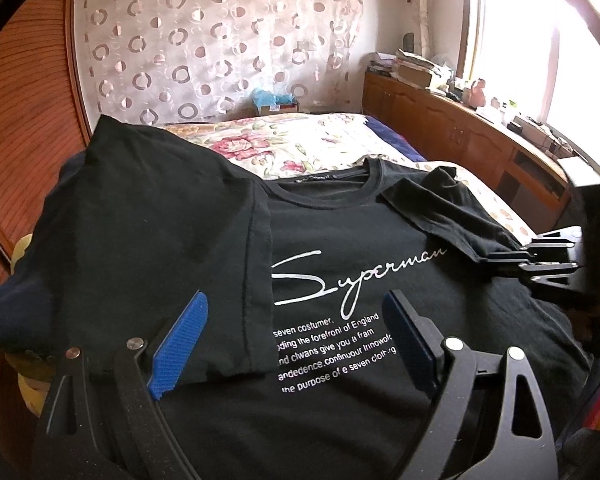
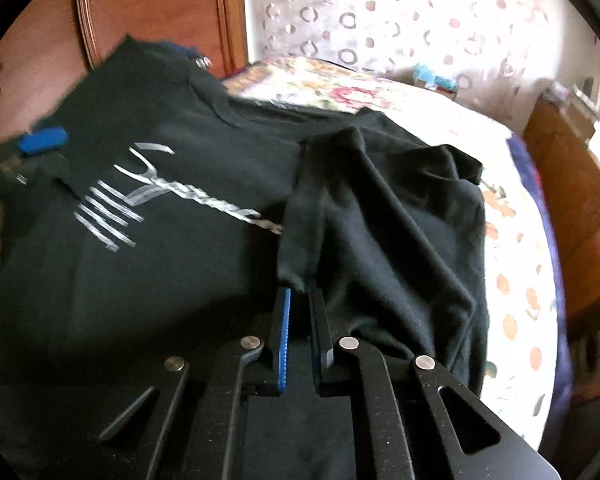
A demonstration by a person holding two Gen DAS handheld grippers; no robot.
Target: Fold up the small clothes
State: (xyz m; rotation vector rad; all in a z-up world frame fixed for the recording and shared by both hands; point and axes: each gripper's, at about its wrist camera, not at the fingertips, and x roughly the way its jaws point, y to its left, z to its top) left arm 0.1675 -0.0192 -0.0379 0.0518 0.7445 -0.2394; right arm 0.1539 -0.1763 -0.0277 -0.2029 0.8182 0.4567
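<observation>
1. Right now the black T-shirt point(image 1: 340, 264) lies face up on the floral bedspread point(image 1: 300, 140), soft matte cotton with a ribbed round collar and white print, a looping script word above small block lines.
2. Its left side is folded in over the chest as a flat panel with a stitched hem edge, covering the start of the print.
3. My left gripper point(image 1: 296, 336) hovers low over the lower print with its jaws wide apart, the ridged blue pads point(image 1: 180, 344) holding nothing.
4. My right gripper point(image 2: 302, 300) has its jaws nearly together, pinched on a bunched fold of the right sleeve point(image 2: 380, 216), which is creased and rumpled across the shirt's right side; that view is blurred.
5. From the left wrist view, the black fingers of that gripper sit at the sleeve's edge on the right.
6. A small cardboard box point(image 1: 276, 106) at the head of the bed holds something blue and crumpled; I cannot tell what.
7. Around the bed stand a wooden headboard point(image 1: 24, 120) with fine grooves, a sheer curtain point(image 1: 220, 40) patterned with rings, and a low wooden cabinet point(image 1: 452, 128) under the window, piled with papers and small clutter.
</observation>
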